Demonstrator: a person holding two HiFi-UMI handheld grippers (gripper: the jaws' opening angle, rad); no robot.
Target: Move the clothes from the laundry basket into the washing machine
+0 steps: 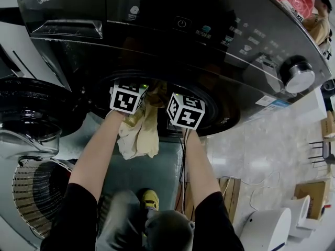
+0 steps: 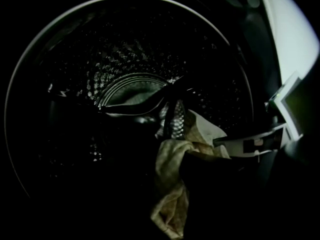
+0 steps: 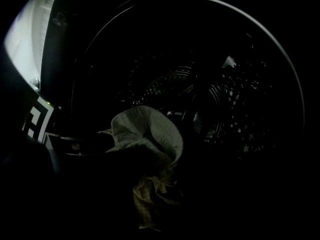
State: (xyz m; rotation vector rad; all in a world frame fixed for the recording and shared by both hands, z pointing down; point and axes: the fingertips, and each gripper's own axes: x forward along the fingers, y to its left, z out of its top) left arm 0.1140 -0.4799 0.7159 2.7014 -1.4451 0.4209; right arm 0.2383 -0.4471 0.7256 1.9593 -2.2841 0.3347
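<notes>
From the head view, we reach both arms to the open mouth of the washer (image 1: 172,30), the left gripper (image 1: 127,98) and right gripper (image 1: 185,110) side by side at its rim. A pale yellow cloth (image 1: 138,132) hangs between them and trails down the front, more out than in. The basket (image 1: 31,192) stands at lower left beside the swung-open door (image 1: 26,114); we cannot tell whether it holds more. The floor (image 1: 251,156) is glossy pale tile, with cables, cardboard boxes and a white rounded appliance to the right. In the left gripper view the steel drum (image 2: 125,74) lies ahead, and the fingers seem parted, the cloth draped loose against one dark finger, not pinched. The right gripper view is darker still: its fingers also look parted, with the cloth bunched just before them at the lip. We judge this the drop-off; next the trailing part needs lifting or pushing fully inside.
</notes>
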